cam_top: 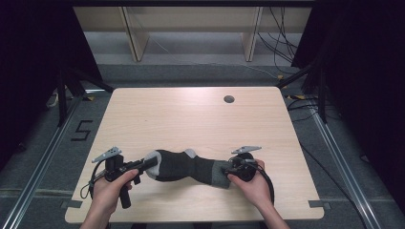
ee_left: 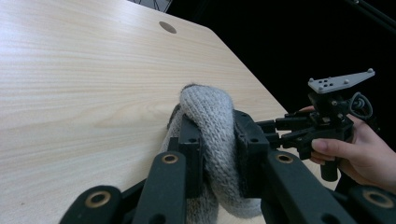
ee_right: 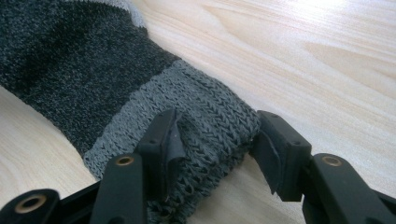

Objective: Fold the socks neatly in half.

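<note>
Both ends of sock gripped, left end raised off table.

Left gripper [ee_left: 212,154] pads clamped tight on light-grey toe end of sock [cam_top: 184,166]; right gripper [ee_right: 212,154] jaws straddling grey cuff, one pad tucked inside the opening, other outside, roughly half closed, pinch judged not firm. Sock stretched between grippers near front edge of table [cam_top: 191,114], dark middle resting on wood. Grasp stage about done; stretching, turning or folding judged left. Pale wooden top with cable hole [cam_top: 229,99], dark curtains at sides, shelf legs and cables behind.
</note>
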A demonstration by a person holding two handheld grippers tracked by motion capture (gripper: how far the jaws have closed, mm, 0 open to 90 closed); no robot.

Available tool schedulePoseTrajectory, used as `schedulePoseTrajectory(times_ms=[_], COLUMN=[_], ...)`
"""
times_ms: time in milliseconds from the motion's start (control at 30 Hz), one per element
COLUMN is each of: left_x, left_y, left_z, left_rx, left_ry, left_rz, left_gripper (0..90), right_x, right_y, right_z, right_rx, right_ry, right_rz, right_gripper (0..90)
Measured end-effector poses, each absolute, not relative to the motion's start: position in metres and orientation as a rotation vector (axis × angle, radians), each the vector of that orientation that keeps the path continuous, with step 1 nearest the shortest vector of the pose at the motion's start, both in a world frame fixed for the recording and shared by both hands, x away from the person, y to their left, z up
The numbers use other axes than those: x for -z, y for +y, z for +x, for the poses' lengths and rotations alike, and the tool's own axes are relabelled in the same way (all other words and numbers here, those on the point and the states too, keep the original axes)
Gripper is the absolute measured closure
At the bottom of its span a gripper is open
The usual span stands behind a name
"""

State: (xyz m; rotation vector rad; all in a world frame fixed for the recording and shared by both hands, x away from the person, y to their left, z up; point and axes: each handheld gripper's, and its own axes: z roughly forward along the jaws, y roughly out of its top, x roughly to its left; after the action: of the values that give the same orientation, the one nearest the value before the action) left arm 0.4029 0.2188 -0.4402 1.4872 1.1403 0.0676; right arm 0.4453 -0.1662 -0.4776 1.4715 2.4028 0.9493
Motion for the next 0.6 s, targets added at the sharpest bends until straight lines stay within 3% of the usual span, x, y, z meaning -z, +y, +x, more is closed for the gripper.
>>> schedulePoseTrajectory(times_ms=[600], left_x=[0.426], left_y=[0.206], left_z=[0.408], left_rx=[-0.078], left_ry=[1.093], left_rz=[1.493], left_gripper=[75.4], right_x=[0.478], right_y=[-0.162], right_z=[0.447], right_rx=[-0.95], right_ry=[2.412], right_rz=[1.431], right_gripper=[54.7])
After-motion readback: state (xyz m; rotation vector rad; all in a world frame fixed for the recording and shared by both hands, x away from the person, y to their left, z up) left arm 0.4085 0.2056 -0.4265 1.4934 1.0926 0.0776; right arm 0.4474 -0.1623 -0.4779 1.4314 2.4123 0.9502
